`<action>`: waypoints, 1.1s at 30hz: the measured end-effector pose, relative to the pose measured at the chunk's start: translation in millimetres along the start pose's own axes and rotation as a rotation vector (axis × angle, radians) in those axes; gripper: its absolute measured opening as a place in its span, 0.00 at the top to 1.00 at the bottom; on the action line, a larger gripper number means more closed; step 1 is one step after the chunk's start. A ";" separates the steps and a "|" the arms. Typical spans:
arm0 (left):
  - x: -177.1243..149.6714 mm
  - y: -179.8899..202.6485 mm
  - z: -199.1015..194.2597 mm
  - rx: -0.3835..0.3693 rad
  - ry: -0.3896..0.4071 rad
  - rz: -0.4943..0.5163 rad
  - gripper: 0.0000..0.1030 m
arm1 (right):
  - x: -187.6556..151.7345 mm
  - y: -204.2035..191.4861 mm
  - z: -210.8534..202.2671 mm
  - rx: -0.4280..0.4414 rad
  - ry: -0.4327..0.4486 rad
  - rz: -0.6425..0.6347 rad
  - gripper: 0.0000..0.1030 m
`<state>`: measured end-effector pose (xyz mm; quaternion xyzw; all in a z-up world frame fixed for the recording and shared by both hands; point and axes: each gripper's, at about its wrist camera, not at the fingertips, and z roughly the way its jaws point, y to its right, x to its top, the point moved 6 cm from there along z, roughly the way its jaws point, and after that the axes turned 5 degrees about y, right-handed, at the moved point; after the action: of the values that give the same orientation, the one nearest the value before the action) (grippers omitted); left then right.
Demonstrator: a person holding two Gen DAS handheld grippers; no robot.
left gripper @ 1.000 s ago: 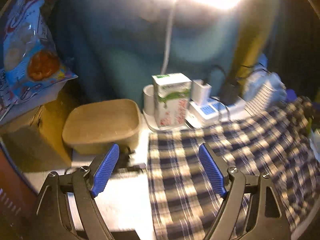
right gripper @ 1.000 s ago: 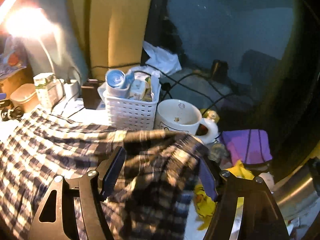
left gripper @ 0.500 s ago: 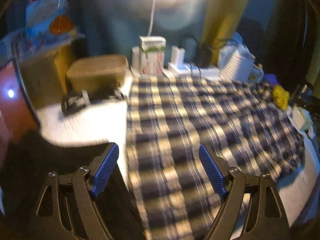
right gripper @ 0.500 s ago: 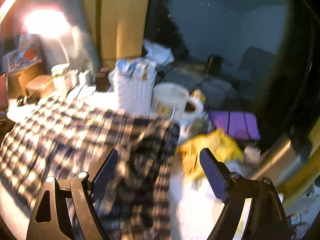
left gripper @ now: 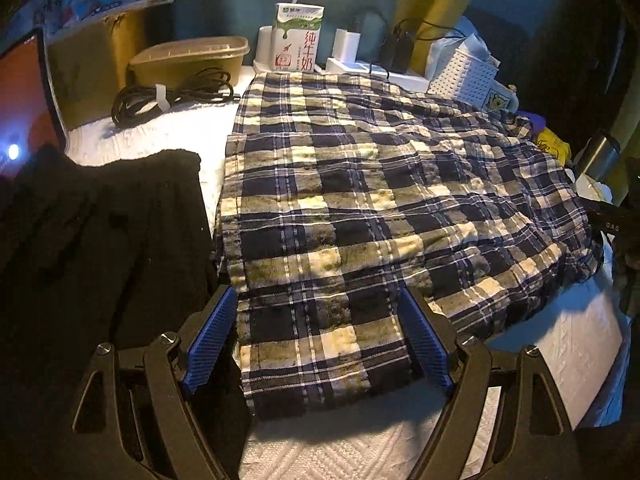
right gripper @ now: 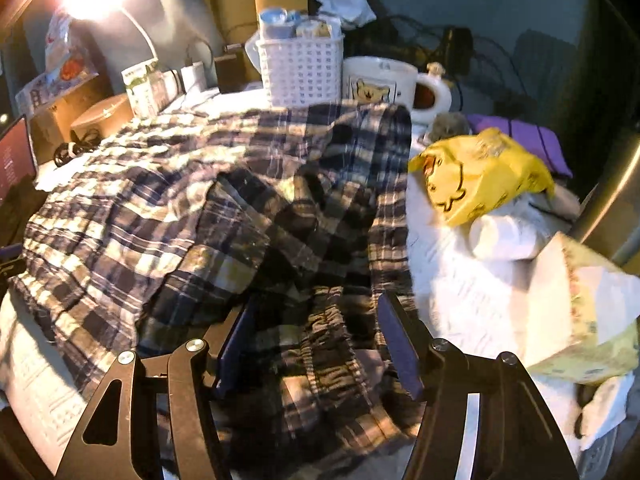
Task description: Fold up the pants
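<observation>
Across the white-covered worktop [left gripper: 568, 344] lie the plaid pants [left gripper: 360, 184], hem toward its near edge. The left claw [left gripper: 316, 340] gapes over the hem; the right claw [right gripper: 316, 332], just narrowing, straddles the waistband without pinching. Next: grip both ends before folding.

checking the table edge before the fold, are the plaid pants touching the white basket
Cannot tell. In the right wrist view the plaid pants run up to the foot of the white basket, but neither contact nor a gap shows plainly.

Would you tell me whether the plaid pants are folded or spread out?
Mostly spread: the pants lie flat across the table, bunched only at the waistband end.
</observation>
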<state>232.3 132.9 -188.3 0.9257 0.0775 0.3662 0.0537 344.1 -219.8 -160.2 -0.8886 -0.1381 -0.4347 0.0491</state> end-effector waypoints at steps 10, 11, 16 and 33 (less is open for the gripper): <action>3.8 12.2 -5.7 -0.016 0.036 0.094 0.97 | 13.6 -9.7 -32.1 -0.082 0.091 -0.056 0.94; 4.9 12.6 -9.0 -0.019 0.042 0.093 0.97 | 15.7 -8.6 -40.5 -0.092 0.107 -0.054 0.94; 14.9 12.4 -35.8 -0.040 0.086 0.059 0.97 | 27.1 -4.6 -78.1 -0.120 0.177 -0.050 0.94; 10.2 21.8 -128.7 -0.161 0.110 0.038 0.97 | 31.0 9.2 -158.2 -0.172 0.285 -0.012 0.94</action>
<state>153.6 118.8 -84.6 0.8982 0.0333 0.4225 0.1166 244.8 -255.1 -37.9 -0.8181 -0.0972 -0.5667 -0.0107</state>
